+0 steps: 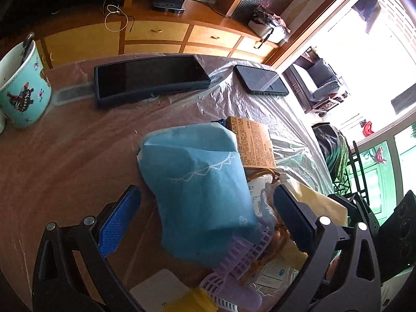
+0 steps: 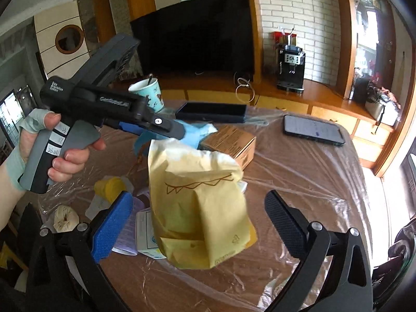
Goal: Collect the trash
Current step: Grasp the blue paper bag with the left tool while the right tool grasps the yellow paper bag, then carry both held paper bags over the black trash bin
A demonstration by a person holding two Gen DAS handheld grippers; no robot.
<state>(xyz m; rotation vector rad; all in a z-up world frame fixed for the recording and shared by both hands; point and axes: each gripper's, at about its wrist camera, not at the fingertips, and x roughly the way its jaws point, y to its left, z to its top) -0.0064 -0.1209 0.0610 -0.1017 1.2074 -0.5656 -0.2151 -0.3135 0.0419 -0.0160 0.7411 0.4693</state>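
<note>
Looking along my left gripper (image 1: 205,218), I see its two fingers spread wide on either side of a crumpled light-blue paper bag (image 1: 197,182); whether either pad touches the paper I cannot tell. That bag lies on a brown table covered in clear plastic sheeting (image 1: 65,161), just in front of a small tan cardboard box with printed text (image 1: 256,143). Near the gripper's base sits a lilac plastic slotted piece (image 1: 244,254) among white printed leaflets (image 1: 273,273).

Through my right gripper (image 2: 197,221) the fingers are likewise wide apart, flanking a crumpled yellow paper bag with a zigzag line print (image 2: 200,208) without clearly gripping it. The bag stands tilted on the sheeting, over the leaflets. To its left lie a wad of yellow paper (image 2: 110,186) and a pale crumpled tissue ball (image 2: 65,217). The person's left hand (image 2: 52,153) grips the other tool's handle.

Farther back are a turquoise patterned mug (image 1: 23,91), a dark tablet (image 1: 150,80) and a black smartphone (image 1: 261,79).
</note>
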